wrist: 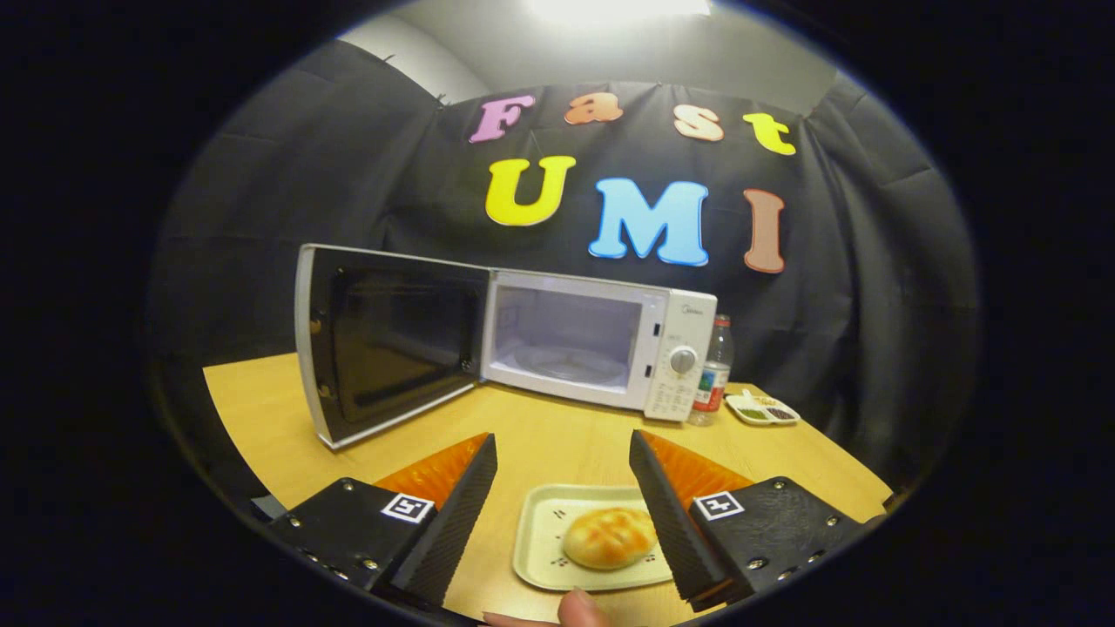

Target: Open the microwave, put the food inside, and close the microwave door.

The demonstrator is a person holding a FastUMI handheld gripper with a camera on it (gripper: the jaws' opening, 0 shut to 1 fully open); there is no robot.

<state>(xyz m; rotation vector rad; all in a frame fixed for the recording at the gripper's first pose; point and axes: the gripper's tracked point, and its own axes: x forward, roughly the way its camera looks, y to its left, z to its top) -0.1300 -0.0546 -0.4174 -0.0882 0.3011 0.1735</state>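
Lying between the spread hand-held gripper (564, 453) fingers, the bun (609, 537) rests on its tray (542, 535).

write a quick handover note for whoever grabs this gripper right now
Gripper: open, holding nothing, fingers either side of the square pale tray, over the wooden table.
Round golden bun lies on that tray, between the fingers.
White microwave stands beyond; its door is swung wide open, cavity bare.
Done: door opened.
Left: grip the tray, put it inside, close the door.
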